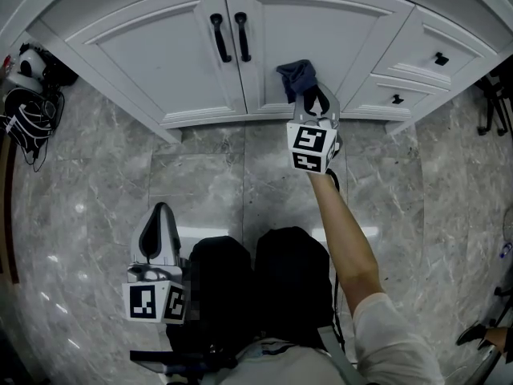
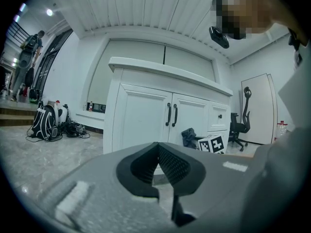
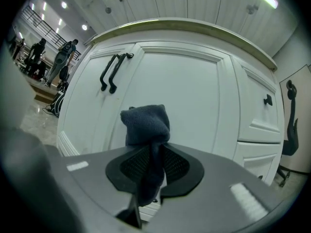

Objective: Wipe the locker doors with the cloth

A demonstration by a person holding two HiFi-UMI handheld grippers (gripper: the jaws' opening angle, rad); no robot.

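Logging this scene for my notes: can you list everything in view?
cabinet: one, white, ahead
doors: two, white, cabinet middle
handles: two, black, where the doors meet
drawers: two, white, black knobs, right of doors
cloth: one, dark blue, at the right door
floor: grey marble tiles
bags: a few, black, left of cabinet
office chair: one, black, right of cabinet
left gripper: grey, shut, empty, by the knees
right gripper: grey, shut on cloth
right arm: one, stretched forward
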